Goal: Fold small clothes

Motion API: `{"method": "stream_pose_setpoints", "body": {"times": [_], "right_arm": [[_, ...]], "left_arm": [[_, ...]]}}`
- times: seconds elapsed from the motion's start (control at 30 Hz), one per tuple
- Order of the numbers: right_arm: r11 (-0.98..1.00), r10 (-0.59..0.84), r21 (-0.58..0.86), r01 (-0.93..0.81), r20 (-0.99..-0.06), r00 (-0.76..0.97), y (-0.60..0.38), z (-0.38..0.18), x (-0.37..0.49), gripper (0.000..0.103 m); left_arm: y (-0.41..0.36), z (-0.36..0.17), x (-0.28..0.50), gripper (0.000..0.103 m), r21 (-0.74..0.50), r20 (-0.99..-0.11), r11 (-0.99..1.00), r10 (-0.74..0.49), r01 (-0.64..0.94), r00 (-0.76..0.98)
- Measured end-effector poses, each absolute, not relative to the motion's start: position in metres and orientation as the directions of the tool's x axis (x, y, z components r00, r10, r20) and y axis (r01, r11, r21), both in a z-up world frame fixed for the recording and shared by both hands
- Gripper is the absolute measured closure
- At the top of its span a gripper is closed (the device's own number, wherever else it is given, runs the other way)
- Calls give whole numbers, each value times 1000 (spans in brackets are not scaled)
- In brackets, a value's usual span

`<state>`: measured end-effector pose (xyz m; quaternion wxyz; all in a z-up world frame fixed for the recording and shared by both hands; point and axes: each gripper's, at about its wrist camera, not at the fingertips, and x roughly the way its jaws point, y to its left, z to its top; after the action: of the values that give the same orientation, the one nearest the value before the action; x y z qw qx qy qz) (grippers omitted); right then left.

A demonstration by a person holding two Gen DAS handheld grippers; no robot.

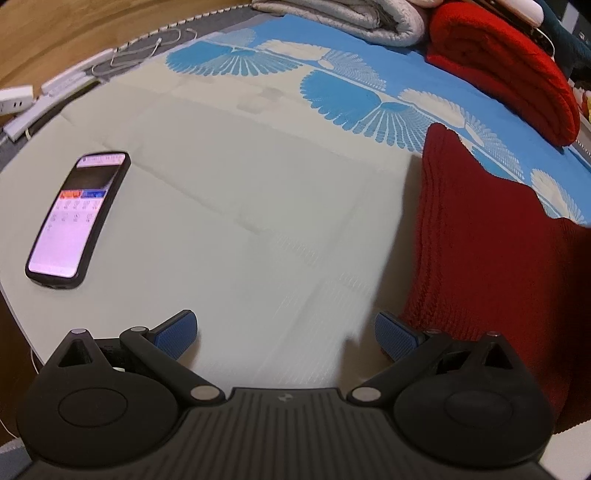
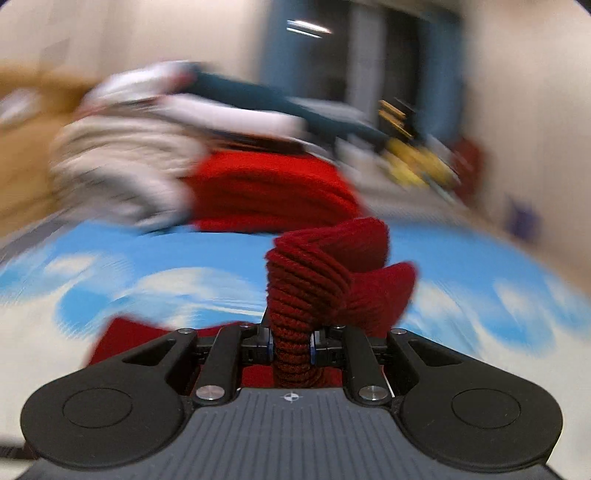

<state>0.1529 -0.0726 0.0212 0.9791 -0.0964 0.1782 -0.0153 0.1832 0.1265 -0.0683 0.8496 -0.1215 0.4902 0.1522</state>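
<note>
A dark red knitted garment (image 1: 491, 258) hangs lifted at the right of the left wrist view, over the pale bedsheet (image 1: 240, 206). My left gripper (image 1: 286, 330) points down at the sheet, open, with nothing between its blue pads (image 1: 177, 332); the garment's edge lies just beyond the right pad. In the blurred right wrist view my right gripper (image 2: 291, 349) is shut on a bunched fold of the dark red knitted garment (image 2: 325, 273), which stands up between the jaws above the blue and white patterned sheet (image 2: 147, 258).
A phone (image 1: 79, 218) with a lit screen lies on the sheet at the left. A folded bright red blanket (image 1: 506, 62) and a grey quilt (image 1: 354, 18) sit at the far edge. Power strips and cables (image 1: 44, 96) lie on the floor beyond.
</note>
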Motion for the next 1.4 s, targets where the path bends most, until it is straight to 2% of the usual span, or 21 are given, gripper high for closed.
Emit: {"method": "stream_pose_setpoints", "body": {"times": [0.07, 0.13, 0.17, 0.23, 0.3, 0.4, 0.43, 0.47, 0.5, 0.6, 0.77, 0.9, 1.0, 1.07, 1.13, 1.17, 1.23, 1.3, 1.33, 1.4], "right_arm": [[939, 66, -288, -188, -385, 920, -31, 1, 149, 87], [879, 165, -329, -345, -471, 867, -1, -27, 147, 87], [855, 186, -334, -396, -516, 836, 8, -42, 147, 88], [843, 195, -321, -431, -565, 802, 18, -60, 147, 87], [833, 175, -367, -414, -536, 826, 22, -65, 142, 87], [836, 201, -343, -428, -534, 821, 18, -63, 143, 83], [833, 214, -339, -437, -531, 820, 20, -63, 142, 80], [830, 237, -327, -453, -528, 816, 17, -62, 137, 72], [824, 272, -303, -479, -531, 803, 18, -63, 133, 58], [808, 391, -168, -564, -563, 728, 11, -58, 124, 34], [798, 487, 8, -602, -597, 637, -11, -57, 121, 34], [793, 544, 140, -593, -600, 586, -44, -31, 119, 42], [866, 460, 92, -491, -531, 711, -77, -5, 112, 42], [923, 355, 45, -382, -482, 801, -97, 6, 111, 43], [965, 223, -19, -260, -457, 861, -110, 7, 119, 54], [974, 186, -24, -223, -467, 864, -114, 3, 124, 59], [979, 177, 12, -203, -534, 827, -117, -15, 139, 63], [964, 231, 60, -258, -667, 708, -108, -49, 148, 60], [957, 234, 44, -285, -697, 678, -100, -64, 145, 59], [946, 203, -55, -318, -666, 718, -83, -76, 129, 60]], "left_arm": [[133, -70, 184, 1, -85, -879, 917, 115, -389, 463], [139, -71, 183, 1, -120, -887, 906, 87, -407, 453], [144, -72, 182, 5, -128, -890, 896, 85, -425, 448], [152, -72, 180, 4, -133, -891, 885, 91, -447, 445], [157, -69, 177, 4, -166, -886, 880, 66, -446, 460], [159, -63, 174, 4, -169, -875, 881, 73, -442, 479], [161, -60, 173, 4, -186, -867, 880, 62, -438, 494], [162, -56, 170, 4, -209, -855, 878, 50, -430, 516], [162, -51, 169, 4, -222, -843, 879, 45, -423, 536], [160, -38, 164, 2, -237, -803, 886, 52, -398, 594], [148, -28, 165, 1, -273, -763, 910, -8, -311, 646], [125, -27, 167, 1, -253, -759, 937, -38, -241, 650], [111, -29, 170, 1, -230, -753, 949, -33, -216, 657], [103, -30, 171, 1, -222, -753, 952, -29, -212, 658], [94, -32, 174, 1, -211, -758, 954, -23, -212, 652], [91, -34, 175, 1, -206, -764, 955, -22, -211, 645], [88, -39, 178, 1, -201, -777, 957, -26, -210, 629], [86, -45, 180, 1, -191, -795, 956, -18, -221, 607], [85, -48, 182, 1, -180, -806, 956, -8, -233, 591], [87, -56, 186, 1, -160, -831, 953, 11, -257, 556]]}}
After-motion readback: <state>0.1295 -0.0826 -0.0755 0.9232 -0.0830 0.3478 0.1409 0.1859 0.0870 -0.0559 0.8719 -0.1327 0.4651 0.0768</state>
